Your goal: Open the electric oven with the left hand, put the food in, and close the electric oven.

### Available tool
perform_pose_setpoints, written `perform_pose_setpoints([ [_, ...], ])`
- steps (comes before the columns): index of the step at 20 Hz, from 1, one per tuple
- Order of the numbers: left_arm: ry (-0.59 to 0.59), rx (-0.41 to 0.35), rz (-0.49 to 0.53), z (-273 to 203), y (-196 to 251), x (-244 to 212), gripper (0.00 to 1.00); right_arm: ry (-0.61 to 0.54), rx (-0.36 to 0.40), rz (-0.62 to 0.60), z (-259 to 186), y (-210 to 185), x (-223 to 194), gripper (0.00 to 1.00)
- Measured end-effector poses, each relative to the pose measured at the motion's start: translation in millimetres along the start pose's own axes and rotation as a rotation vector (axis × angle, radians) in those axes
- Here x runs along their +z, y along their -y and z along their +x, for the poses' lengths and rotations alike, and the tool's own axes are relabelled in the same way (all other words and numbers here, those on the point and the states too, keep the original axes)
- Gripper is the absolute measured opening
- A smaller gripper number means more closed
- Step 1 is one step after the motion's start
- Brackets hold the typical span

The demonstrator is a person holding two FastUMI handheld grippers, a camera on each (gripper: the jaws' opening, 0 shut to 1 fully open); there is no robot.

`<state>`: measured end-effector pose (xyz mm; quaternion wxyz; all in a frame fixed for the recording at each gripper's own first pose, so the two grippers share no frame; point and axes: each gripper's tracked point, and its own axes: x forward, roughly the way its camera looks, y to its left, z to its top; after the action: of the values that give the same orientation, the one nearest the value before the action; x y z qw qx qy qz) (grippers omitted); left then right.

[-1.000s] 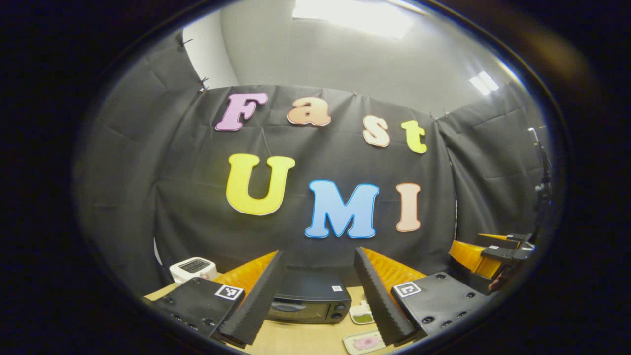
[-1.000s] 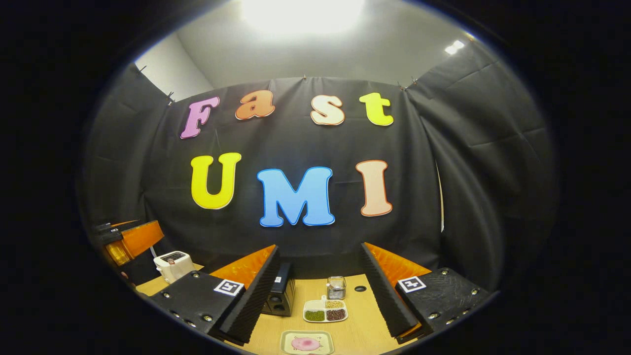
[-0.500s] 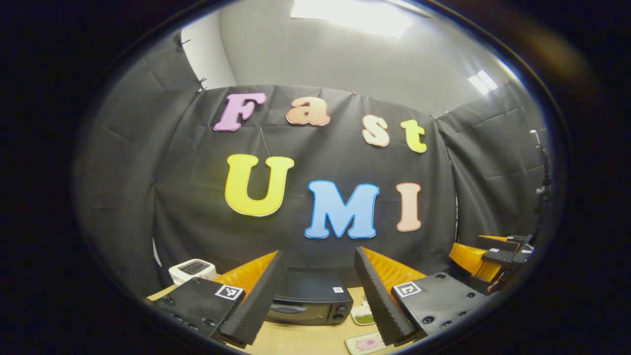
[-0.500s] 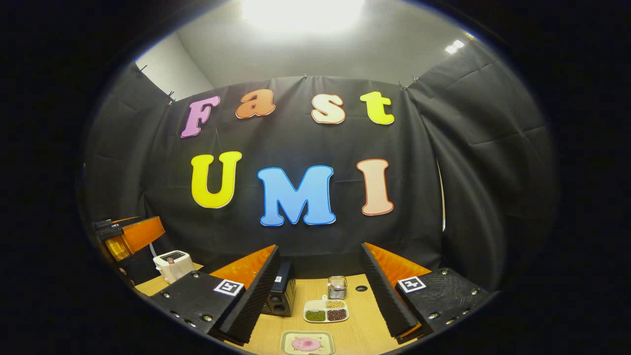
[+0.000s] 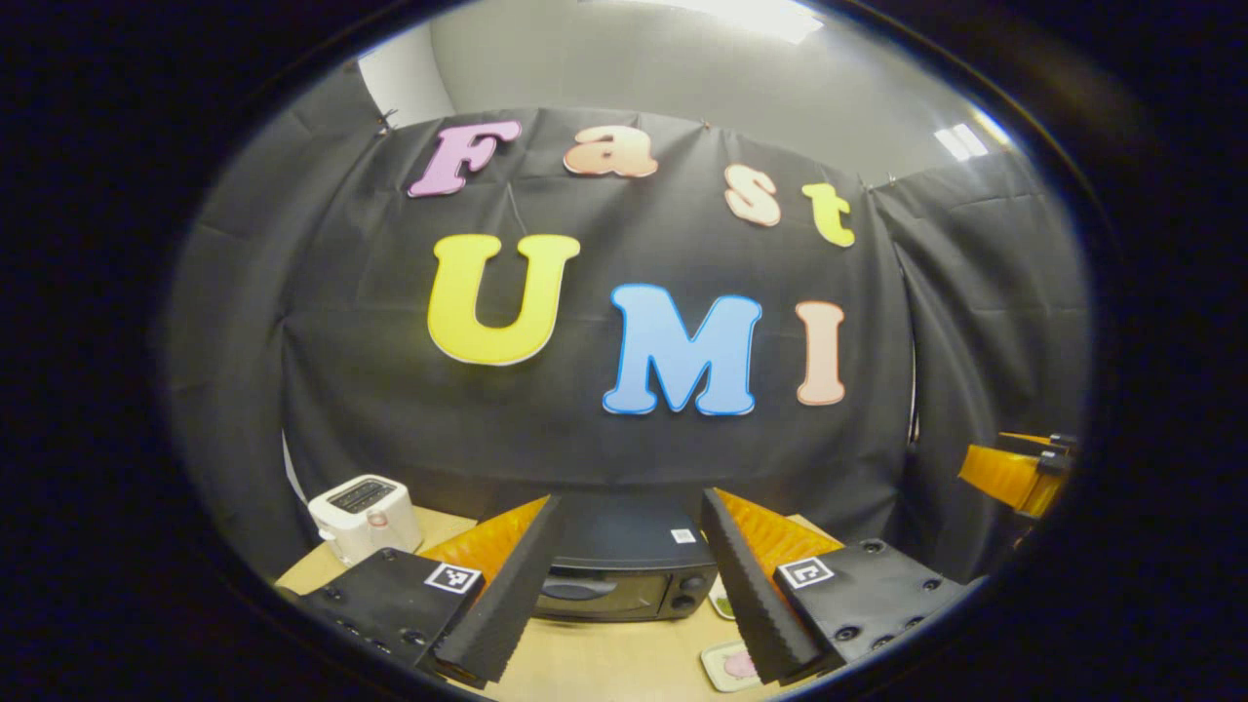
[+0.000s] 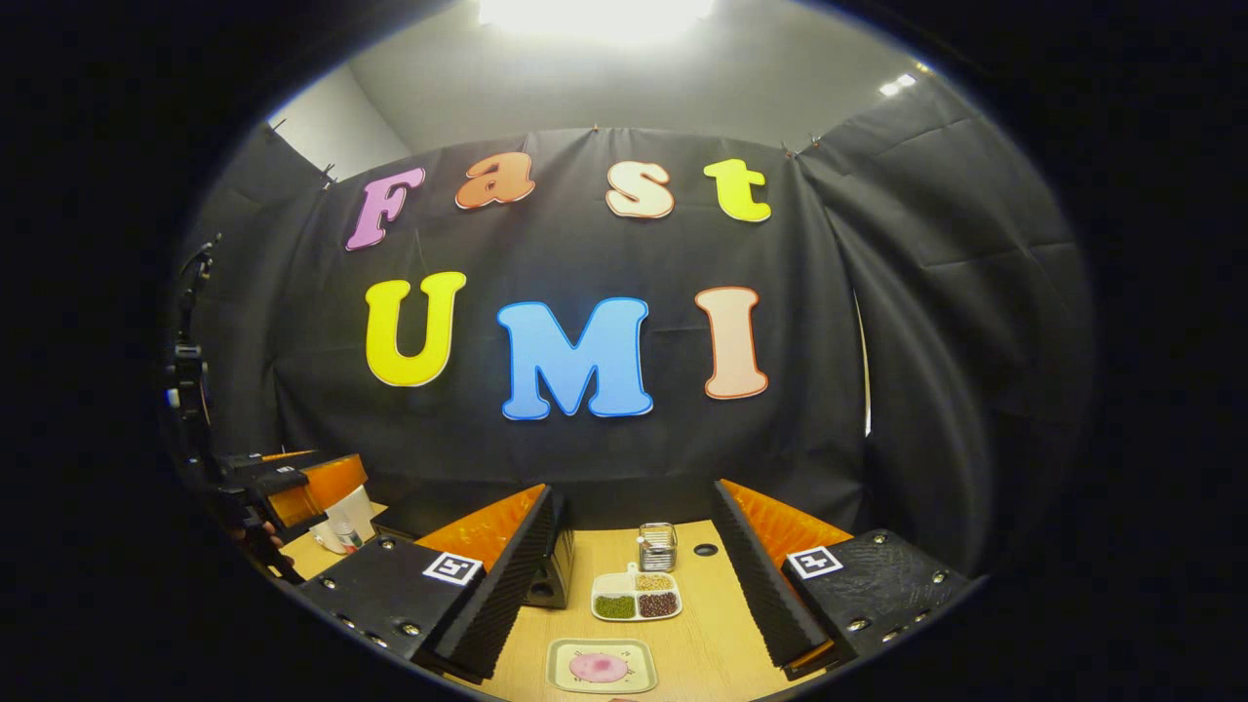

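So far the door of the electric oven looks closed, and the oven sits at the back of the wooden table, framed squarely between the spread fingers of the left gripper in the left gripper view; both grippers hang apart from everything, jaws wide and holding nothing. The step in hand, by my judgement, is the approach to the door handle, the dark bar across the top of the glass front. To do it well, the left gripper should drop lower and come in level, close across the bar rather than on the glass, then pull outward and down along the hinge arc instead of straight back, since the small oven may slide on the table. The right gripper should wait clear of the door's swing. Counting downward in size: one oven, one white toaster off to its left, one plate with pink food near the front edge, one divided dish with three compartments of grains or beans behind it, and one small lidded jar just beyond that.
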<state>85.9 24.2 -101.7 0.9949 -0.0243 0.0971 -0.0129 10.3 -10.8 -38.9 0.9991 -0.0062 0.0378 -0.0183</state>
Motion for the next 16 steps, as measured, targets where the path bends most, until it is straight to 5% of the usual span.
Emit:
perform_pose_setpoints([
  [8, -0.249, 0.011, -0.016, 89.8, -32.9, -104.6, 0.92, -0.086, -0.061, -0.004, 10.8, 18.4, -30.4, 0.98],
  [16, -0.379, 0.04, 0.0, 147.2, -59.2, -176.4, 0.99, -0.156, -0.112, -0.012, 16.7, 31.8, -53.9, 0.98],
])
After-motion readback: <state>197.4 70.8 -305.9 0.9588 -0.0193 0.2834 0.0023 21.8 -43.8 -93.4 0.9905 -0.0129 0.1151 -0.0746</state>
